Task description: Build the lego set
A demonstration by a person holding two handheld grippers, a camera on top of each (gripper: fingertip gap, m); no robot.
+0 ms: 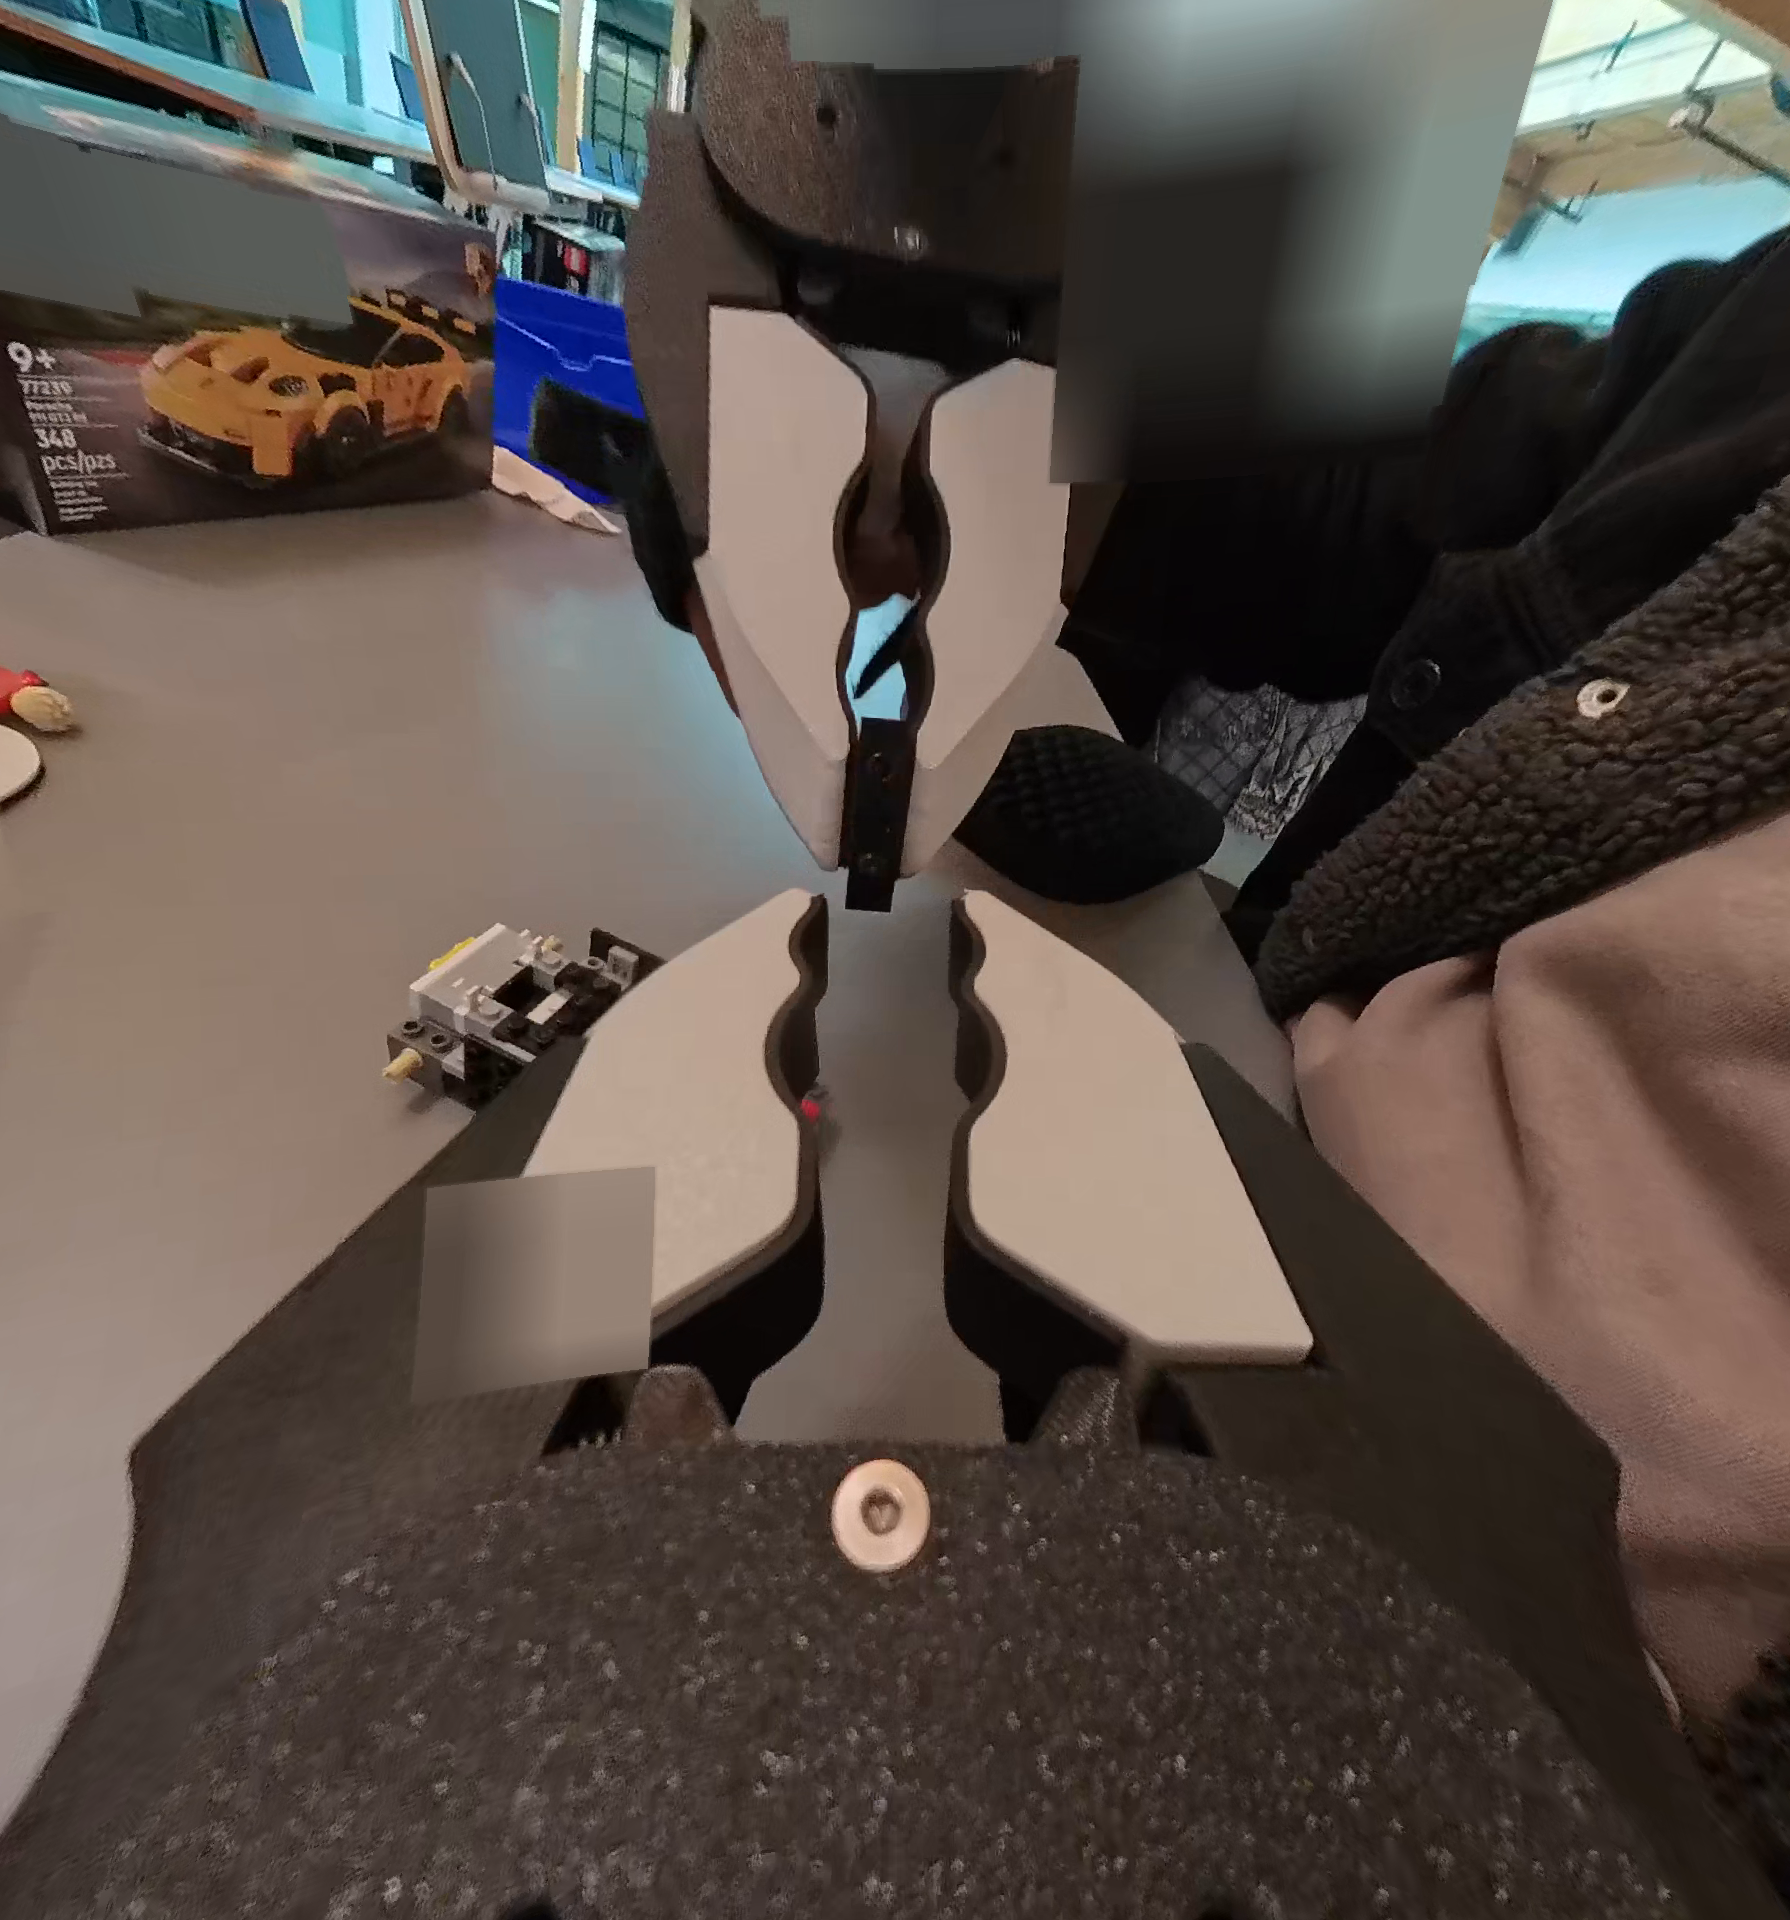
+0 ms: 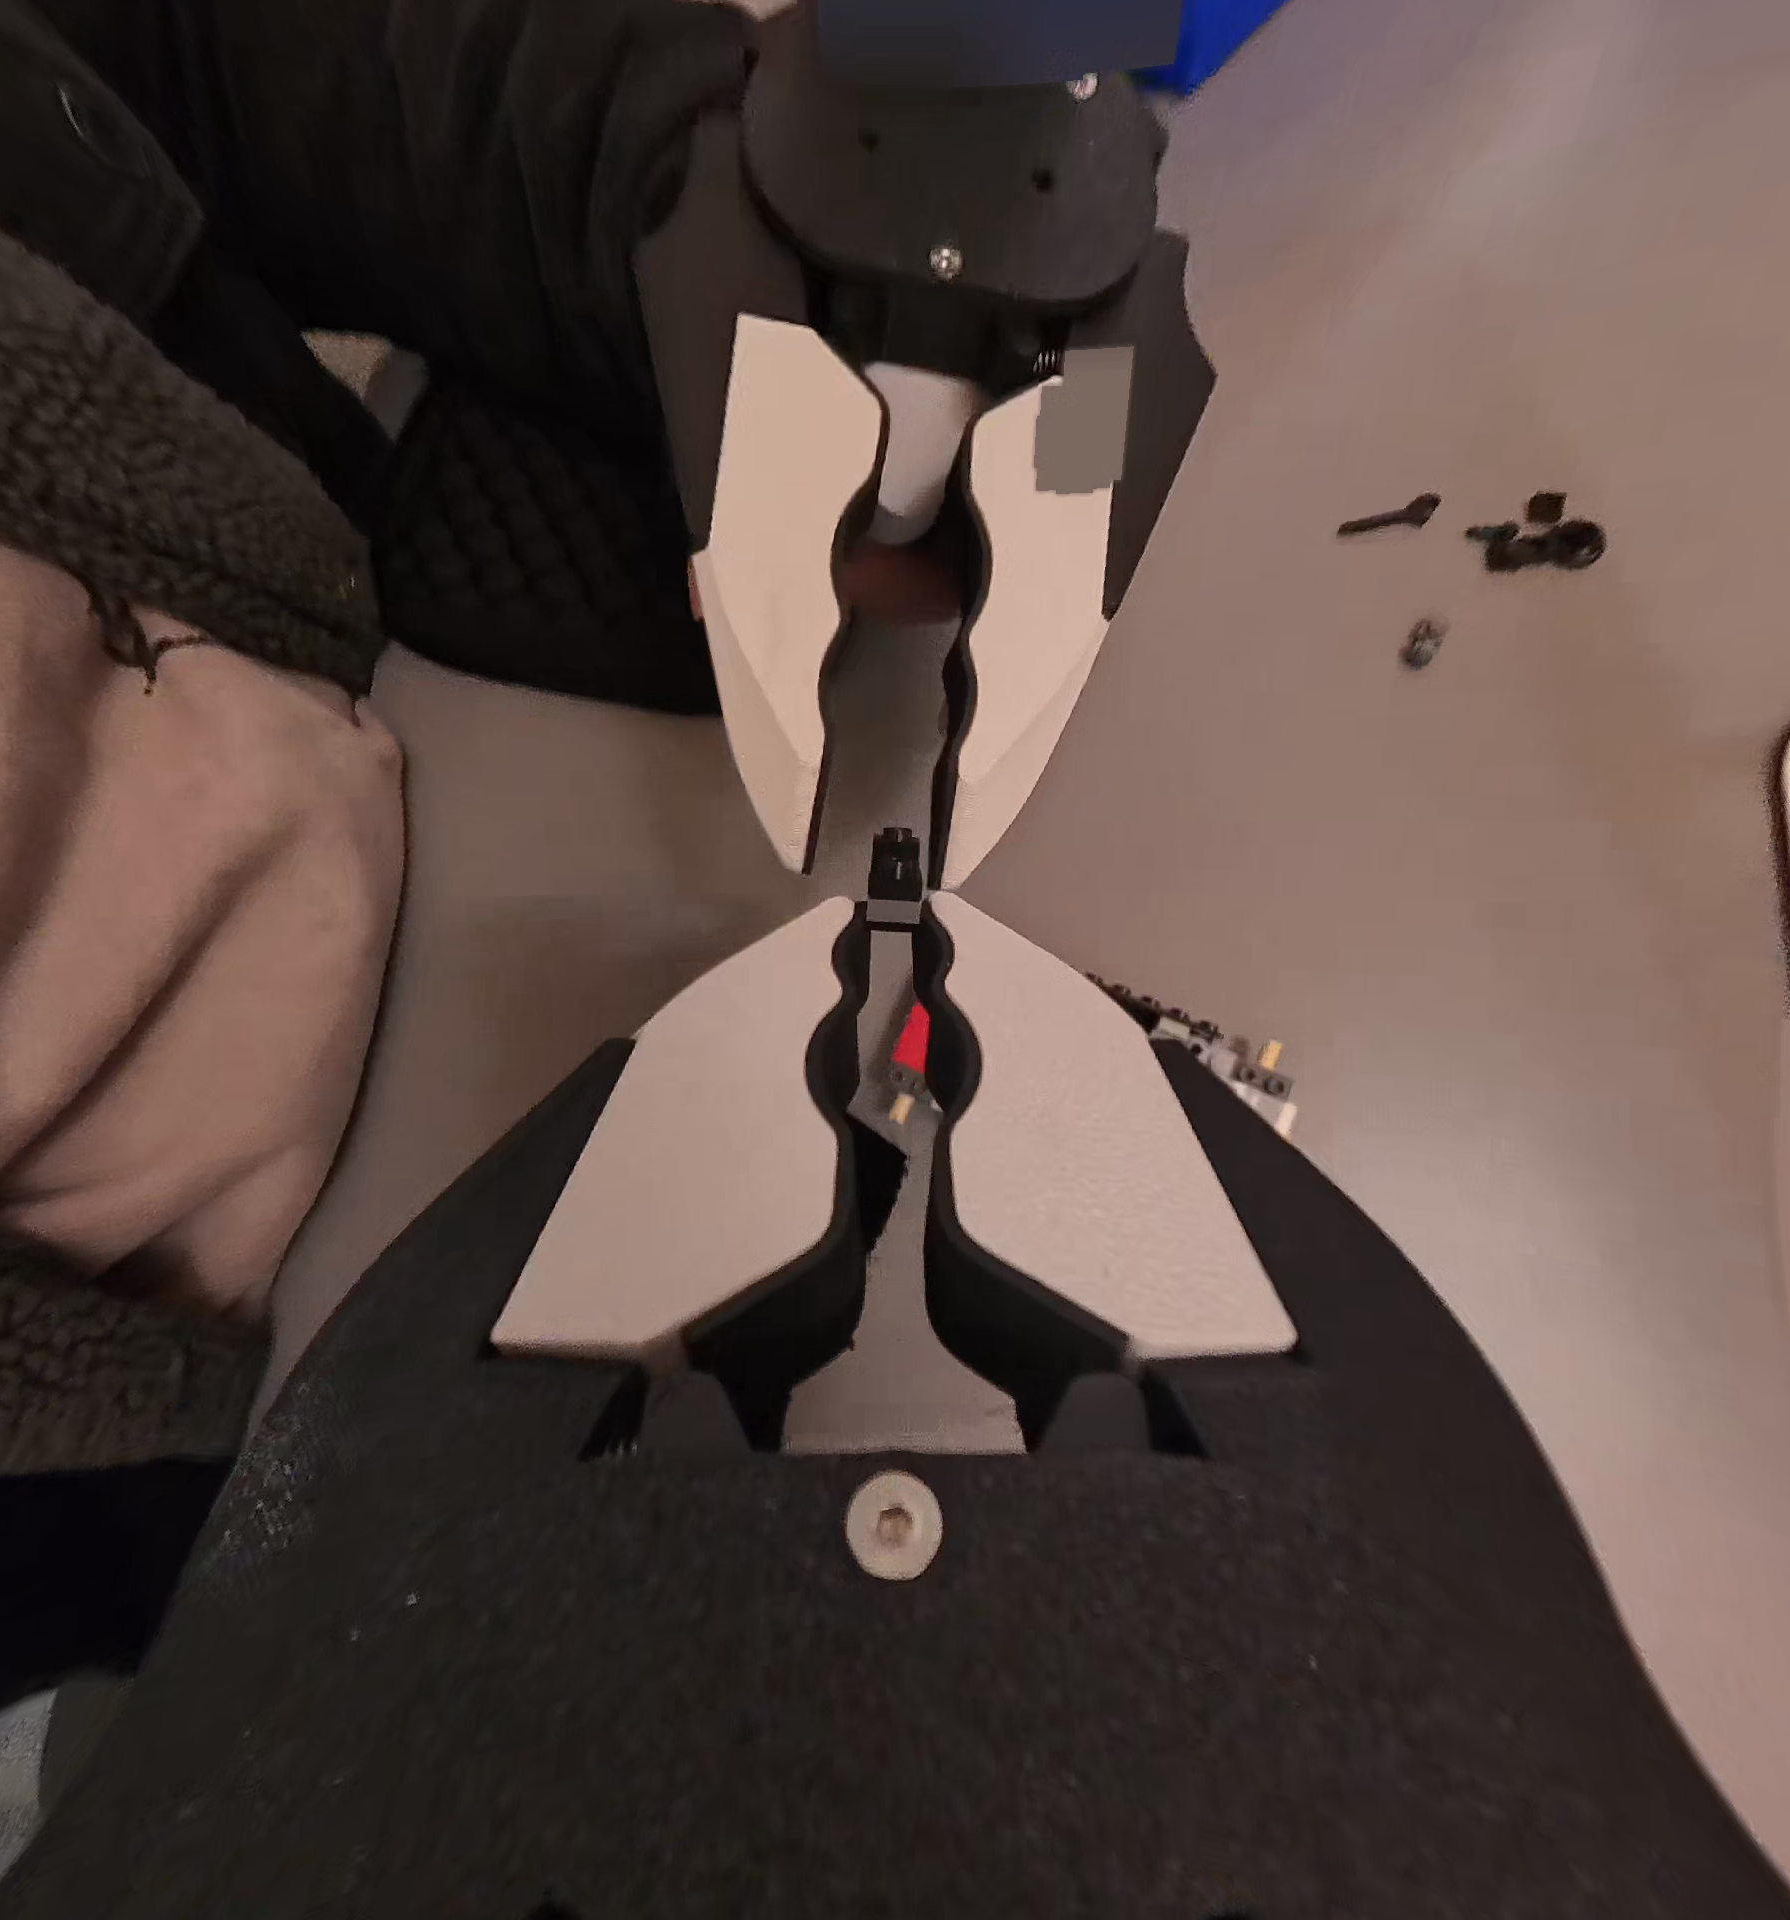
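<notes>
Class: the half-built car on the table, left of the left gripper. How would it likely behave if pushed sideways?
The half-built car lies flat and low on the table, so it would probably slide, not tip. No wheels show, so rolling seems unlikely. Its small pieces stick out, so a hard shove might knock some loose.

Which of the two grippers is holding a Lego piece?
The right gripper pinches a black piece at its fingertips. The left gripper, facing it, is open and empty.
</notes>
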